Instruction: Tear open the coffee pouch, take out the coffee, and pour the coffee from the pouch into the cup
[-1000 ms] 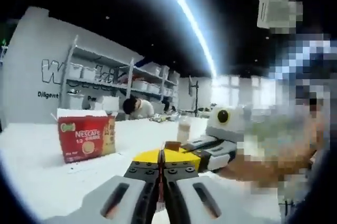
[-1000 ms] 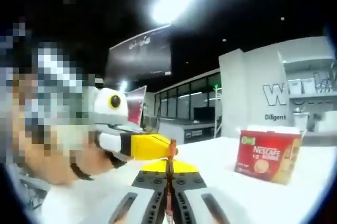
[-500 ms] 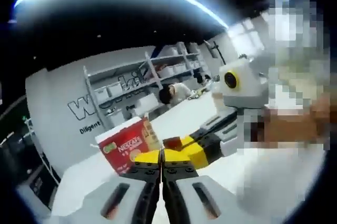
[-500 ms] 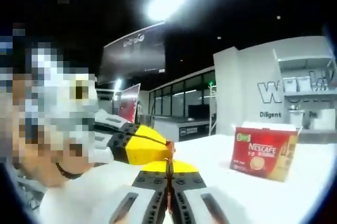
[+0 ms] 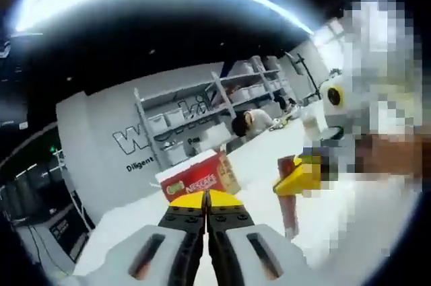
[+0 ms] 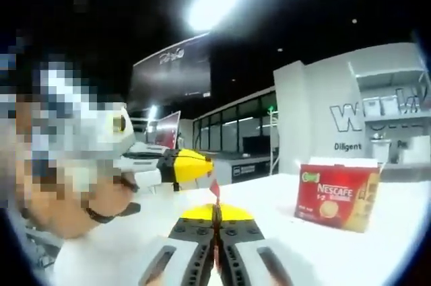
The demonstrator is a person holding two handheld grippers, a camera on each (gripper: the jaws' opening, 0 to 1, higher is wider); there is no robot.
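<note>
My left gripper (image 5: 205, 196) is shut, its yellow-tipped jaws pressed together; I cannot make out whether a scrap sits between them. From the right comes my right gripper (image 5: 297, 177), shut on a slim red coffee pouch (image 5: 289, 198) that hangs down from its tip over the white table (image 5: 252, 165). In the right gripper view the right gripper (image 6: 215, 209) grips the pouch edge-on, a red corner (image 6: 214, 188) poking above the tips. The left gripper (image 6: 205, 165) hovers up and to the left, apart from the pouch. A pale cup (image 5: 310, 124) stands farther back.
A red Nescafe box (image 5: 199, 178) (image 6: 336, 195) stands on the table behind the grippers. Shelving with bins (image 5: 202, 108) lines the far wall, and a person (image 5: 248, 121) bends over a bench there. A person's hand (image 6: 81, 198) holds the left gripper.
The two grippers, tip to tip on the pouch earlier, have pulled apart. The pouch stays with the right gripper. The left gripper's view has swung and tilted.
</note>
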